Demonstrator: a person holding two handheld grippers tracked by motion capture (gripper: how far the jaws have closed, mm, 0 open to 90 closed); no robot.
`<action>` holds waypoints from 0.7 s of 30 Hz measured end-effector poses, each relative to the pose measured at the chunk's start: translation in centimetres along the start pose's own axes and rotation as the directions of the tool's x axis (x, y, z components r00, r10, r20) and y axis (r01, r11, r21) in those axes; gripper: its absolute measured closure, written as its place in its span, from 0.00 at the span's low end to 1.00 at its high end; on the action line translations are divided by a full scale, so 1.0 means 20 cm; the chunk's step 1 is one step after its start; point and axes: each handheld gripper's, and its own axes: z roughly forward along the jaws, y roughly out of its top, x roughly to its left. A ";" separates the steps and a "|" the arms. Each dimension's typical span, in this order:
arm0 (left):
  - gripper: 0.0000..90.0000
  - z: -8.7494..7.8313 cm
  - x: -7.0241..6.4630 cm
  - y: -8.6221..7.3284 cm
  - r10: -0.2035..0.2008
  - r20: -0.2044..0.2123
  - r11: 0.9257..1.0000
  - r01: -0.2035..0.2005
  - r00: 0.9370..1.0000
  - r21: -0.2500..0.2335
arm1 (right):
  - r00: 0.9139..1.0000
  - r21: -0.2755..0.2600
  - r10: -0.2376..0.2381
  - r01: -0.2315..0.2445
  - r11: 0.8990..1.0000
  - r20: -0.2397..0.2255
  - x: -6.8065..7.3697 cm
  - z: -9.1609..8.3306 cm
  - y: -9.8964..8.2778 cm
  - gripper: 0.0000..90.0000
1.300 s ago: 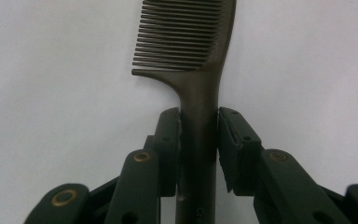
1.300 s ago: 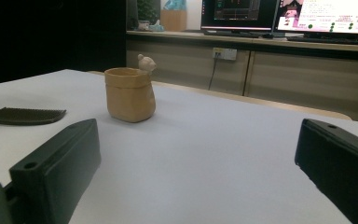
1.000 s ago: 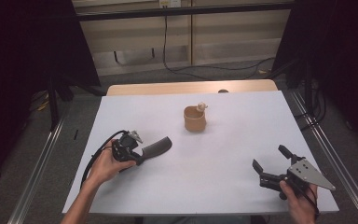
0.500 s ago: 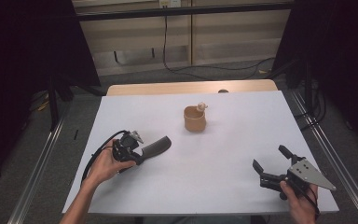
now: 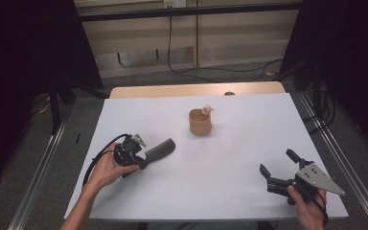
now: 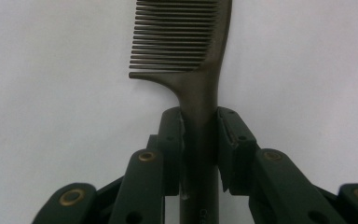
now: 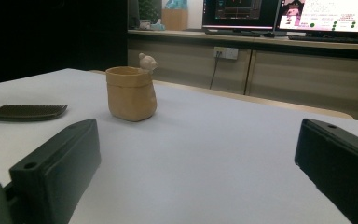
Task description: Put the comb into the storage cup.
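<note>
A dark comb [image 5: 160, 148] lies low over the white table [image 5: 220, 182] at the left, its toothed end pointing toward the middle. My left gripper [image 5: 141, 157] is shut on the comb's handle [image 6: 200, 135], the jaws pressing it from both sides. A tan cup [image 5: 200, 121] with a small figure on its rim stands upright near the table's middle back; it also shows in the right gripper view [image 7: 130, 93], with the comb [image 7: 25, 112] to its left. My right gripper [image 5: 278, 167] rests at the front right, open, with nothing between its fingers.
A wooden strip [image 5: 196, 90] borders the table's far edge. Metal rails [image 5: 38, 172] run along both sides of the table. Cables lie on the floor behind. Monitors [image 7: 289, 14] glow on a counter in the right gripper view.
</note>
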 end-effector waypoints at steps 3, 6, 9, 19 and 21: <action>0.81 0.00 0.00 0.00 -0.014 -0.001 1.000 0.014 1.000 -0.011 | 1.000 -0.001 0.002 -0.002 1.000 0.003 0.00 0.00 0.00 0.00; 0.81 -0.01 0.01 -0.02 -0.032 -0.003 0.999 0.032 0.999 -0.034 | 1.000 0.000 0.000 0.000 1.000 0.003 0.00 0.00 0.00 0.00; 0.81 -0.01 0.02 -0.03 -0.039 -0.013 0.998 0.039 0.999 -0.058 | 1.000 -0.001 0.000 0.000 1.000 0.003 0.00 0.00 0.00 0.00; 0.81 -0.10 0.05 -0.07 -0.103 -0.004 0.978 0.100 0.995 -0.186 | 1.000 0.000 0.001 -0.001 1.000 0.004 0.00 0.00 0.00 0.00; 0.81 -0.12 0.06 -0.08 -0.117 -0.001 0.967 0.114 0.993 -0.227 | 1.000 0.000 0.001 -0.001 1.000 0.004 0.00 0.00 0.00 0.00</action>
